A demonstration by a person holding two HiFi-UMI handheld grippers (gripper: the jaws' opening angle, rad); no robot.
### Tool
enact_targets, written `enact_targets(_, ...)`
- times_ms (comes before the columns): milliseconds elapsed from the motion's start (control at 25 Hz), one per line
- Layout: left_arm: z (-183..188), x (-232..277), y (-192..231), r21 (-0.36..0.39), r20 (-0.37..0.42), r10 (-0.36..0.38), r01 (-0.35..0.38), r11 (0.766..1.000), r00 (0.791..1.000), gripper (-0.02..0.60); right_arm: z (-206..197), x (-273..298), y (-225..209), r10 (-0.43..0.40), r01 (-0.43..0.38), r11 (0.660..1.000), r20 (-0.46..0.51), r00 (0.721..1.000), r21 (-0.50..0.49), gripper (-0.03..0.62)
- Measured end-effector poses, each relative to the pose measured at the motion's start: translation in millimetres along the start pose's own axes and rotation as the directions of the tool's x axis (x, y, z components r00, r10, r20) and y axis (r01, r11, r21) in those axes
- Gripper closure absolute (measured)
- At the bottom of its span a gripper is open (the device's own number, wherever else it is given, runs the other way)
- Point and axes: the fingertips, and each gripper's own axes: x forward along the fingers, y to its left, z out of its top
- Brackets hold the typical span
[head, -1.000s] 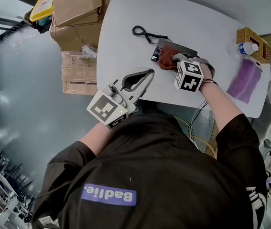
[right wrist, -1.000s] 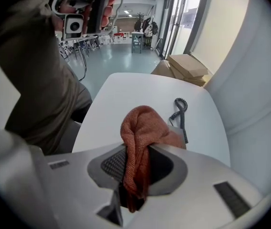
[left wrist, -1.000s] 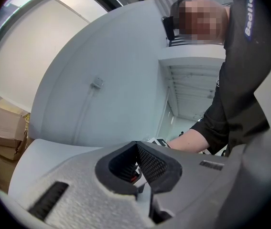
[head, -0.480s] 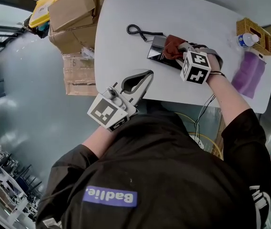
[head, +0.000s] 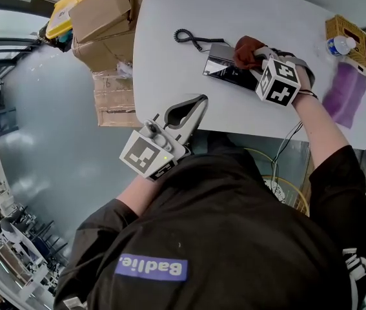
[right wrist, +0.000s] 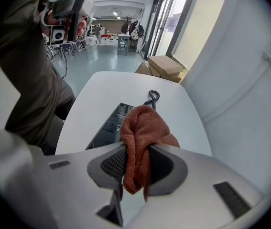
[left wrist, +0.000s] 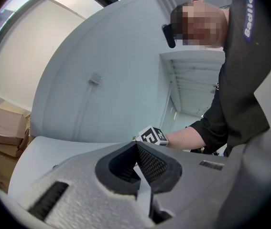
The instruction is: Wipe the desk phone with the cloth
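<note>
The right tool point(right wrist: 136, 149) clamps one bunched rust-red cloth point(right wrist: 142, 125) over the single flat black desk phone point(right wrist: 107, 126) on the white desk point(head: 170, 70), one coiled black cord point(right wrist: 153, 98) beside it, while the left tool point(left wrist: 136, 147) hangs closed and empty near seemingly three brown cardboard boxes point(head: 105, 18).

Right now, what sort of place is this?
Probably an office or an open work hall: a black desk phone lies on a white rounded table, brown cardboard boxes are stacked beside it, and desks stand beyond.
</note>
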Motion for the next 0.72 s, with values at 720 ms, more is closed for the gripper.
enact_targets(720,20.3,-81.8,6.4,0.042,0.051,-0.227,0.225,0.974,0.973,0.572,30.9,-36.2,60.6,-0.197,0.212,0.918,-0.077,0.977,0.335,0.505)
